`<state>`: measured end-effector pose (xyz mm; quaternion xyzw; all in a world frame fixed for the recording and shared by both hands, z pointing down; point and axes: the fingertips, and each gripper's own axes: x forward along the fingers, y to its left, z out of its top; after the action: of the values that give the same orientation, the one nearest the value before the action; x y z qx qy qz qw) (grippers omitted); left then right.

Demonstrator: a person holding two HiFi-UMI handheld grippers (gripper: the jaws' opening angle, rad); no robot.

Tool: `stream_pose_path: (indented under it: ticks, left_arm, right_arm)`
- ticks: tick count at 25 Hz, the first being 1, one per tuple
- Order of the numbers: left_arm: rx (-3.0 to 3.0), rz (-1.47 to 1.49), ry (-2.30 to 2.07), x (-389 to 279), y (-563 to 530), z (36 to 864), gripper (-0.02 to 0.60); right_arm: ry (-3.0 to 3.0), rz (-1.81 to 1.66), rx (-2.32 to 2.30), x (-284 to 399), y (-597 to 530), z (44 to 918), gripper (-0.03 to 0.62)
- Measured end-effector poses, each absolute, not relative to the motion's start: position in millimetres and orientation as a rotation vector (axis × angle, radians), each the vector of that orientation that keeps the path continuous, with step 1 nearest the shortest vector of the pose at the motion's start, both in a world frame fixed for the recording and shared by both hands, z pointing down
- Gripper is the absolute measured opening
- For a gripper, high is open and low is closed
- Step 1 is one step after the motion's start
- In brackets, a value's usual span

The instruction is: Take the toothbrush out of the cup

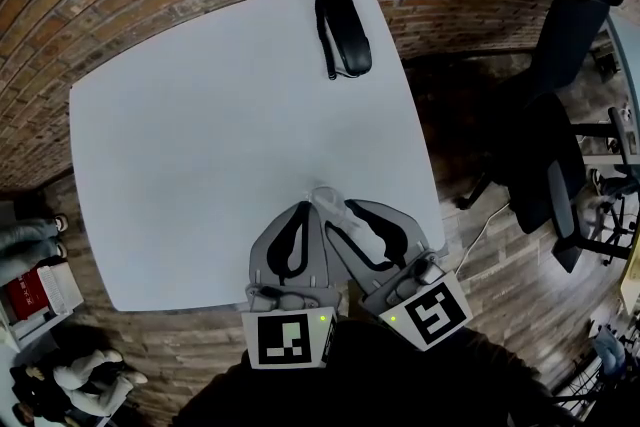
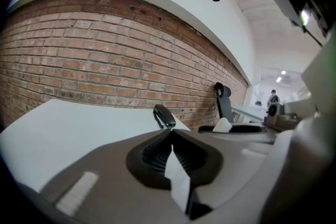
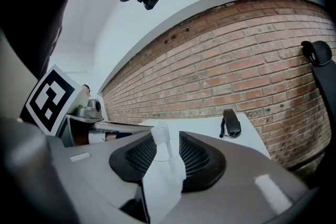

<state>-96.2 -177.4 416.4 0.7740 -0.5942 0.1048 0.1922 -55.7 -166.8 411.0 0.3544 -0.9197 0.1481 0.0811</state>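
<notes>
At the near edge of the white table [image 1: 200, 165], both grippers were held side by side, pointing toward the brick wall [image 3: 236, 60]. By their tips the clear cup [image 3: 169, 159] stood upright on the table with the toothbrush [image 3: 159, 135] in it, head up, its bristles near the left side of the rim in the right gripper view. The right gripper [image 3: 167, 139] had its jaws spread wide, one pad on each side of the cup and close by its wall. The left gripper [image 2: 172, 132] was just beside it, its jaws closed together with nothing between them. In the left gripper view the brush head showed above the right gripper's body. At the far edge lay a black object [image 1: 343, 27] with a strap, well apart from the cup. An office chair [image 1: 560, 45] stood to the right on the wood floor [image 1: 480, 265].
</notes>
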Motion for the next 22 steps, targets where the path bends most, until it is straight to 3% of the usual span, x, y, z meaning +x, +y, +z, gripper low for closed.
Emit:
stream_pose_path:
  ticks: [22]
  left_arm:
    - [2.158, 0.271, -1.679, -102.8, -181.8, 408.3, 0.009]
  right_arm:
    - [-2.745, 0.403, 1.092, -56.3, -175.2, 402.6, 0.055]
